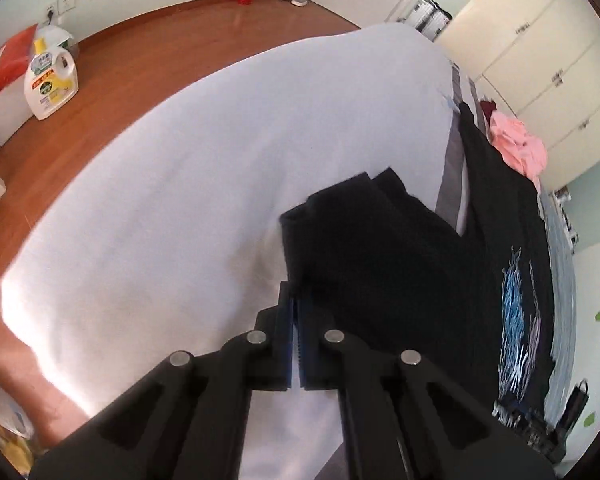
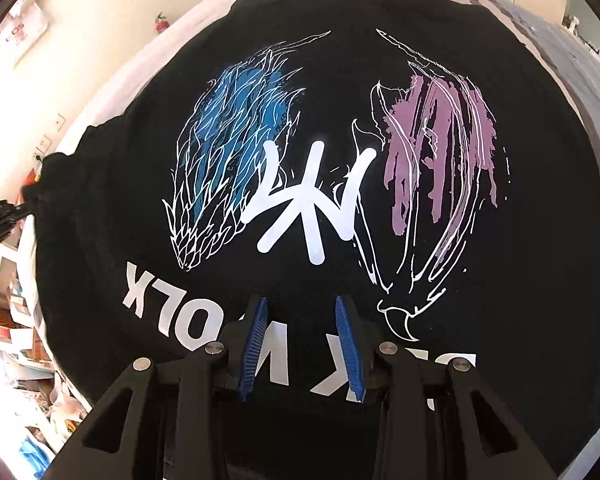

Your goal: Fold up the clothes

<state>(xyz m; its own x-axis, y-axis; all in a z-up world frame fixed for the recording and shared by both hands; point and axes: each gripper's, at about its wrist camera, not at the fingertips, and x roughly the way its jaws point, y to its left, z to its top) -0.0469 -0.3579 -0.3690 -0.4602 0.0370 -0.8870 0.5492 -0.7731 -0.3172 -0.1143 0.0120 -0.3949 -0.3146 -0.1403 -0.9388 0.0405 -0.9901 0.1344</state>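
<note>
Left wrist view: the left gripper (image 1: 294, 320) sat at lower centre, its jaws clenched on the edge of a sleeve (image 1: 356, 232), the dark fabric running up and right from the tips. The sleeve belonged to a black shirt (image 1: 500, 208) that stretched along the right side of the frame over a white bed (image 1: 220, 152). A pink garment (image 1: 520, 144) lay at the upper right, beyond the shirt, and a detergent bottle (image 1: 50, 80) stood on the wood floor (image 1: 180, 36) at upper left.

Right wrist view: the right gripper (image 2: 300, 336) hung at lower centre with its jaws released and nothing between them, directly over the shirt (image 2: 120, 200), which filled most of the frame, spread flat with its print (image 2: 312, 200) facing up. At the left edge the left gripper (image 2: 4, 216) showed at the sleeve end.

This looked like an early step: the sleeve fold. The next move would likely call for carrying the pinched sleeve inward across the body of the shirt and laying it flat, while the free gripper steadied the fabric or took the opposite side.
</note>
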